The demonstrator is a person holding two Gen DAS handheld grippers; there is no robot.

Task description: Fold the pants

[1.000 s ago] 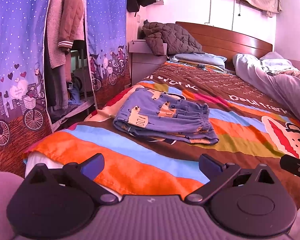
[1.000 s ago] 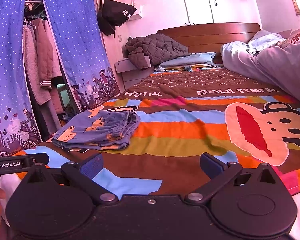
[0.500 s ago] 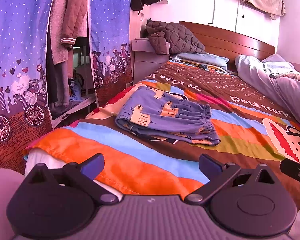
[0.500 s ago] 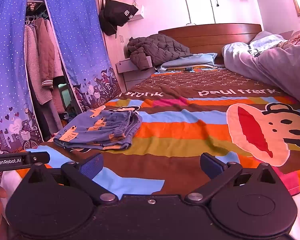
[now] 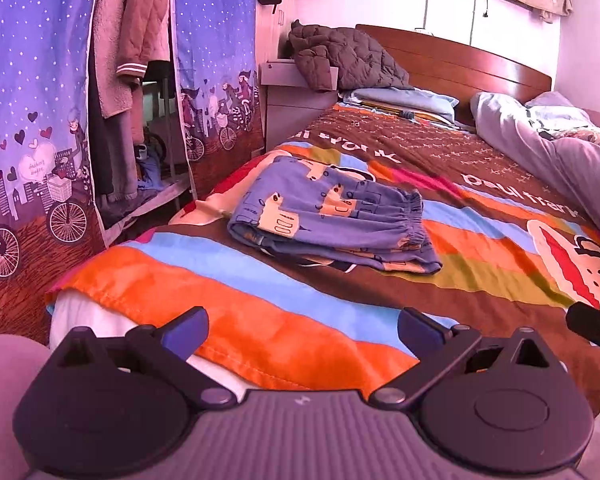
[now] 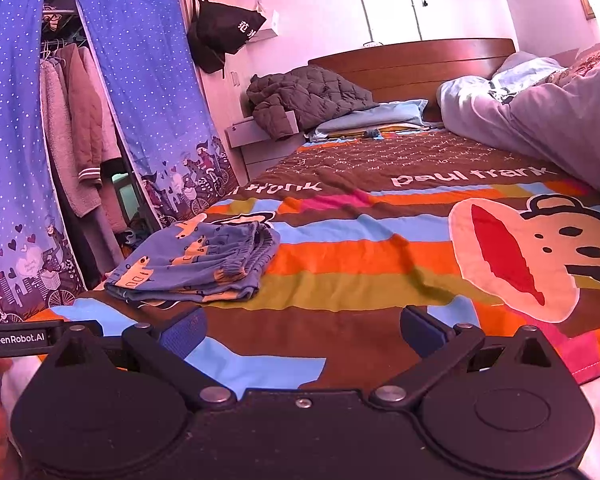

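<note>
Now | bed blanket (image 5: 284, 332): striped, bearing the load | pants (image 5: 332, 220): folded into a compact stack on blanket's wardrobe-side edge, unmoved over last second | left gripper (image 5: 302, 326), right gripper (image 6: 302, 330): both jaws spread, empty, short of pants, cameras drifting slightly | fold looks finished.

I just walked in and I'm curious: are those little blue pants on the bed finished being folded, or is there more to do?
They look done: the blue cartoon-print pants lie in a compact folded stack on the striped blanket, waistband on one side. Nothing is in hand; the left tongs and right tongs are both open, empty and short of the pants. I can't see any folding left, perhaps only tidying.
</note>
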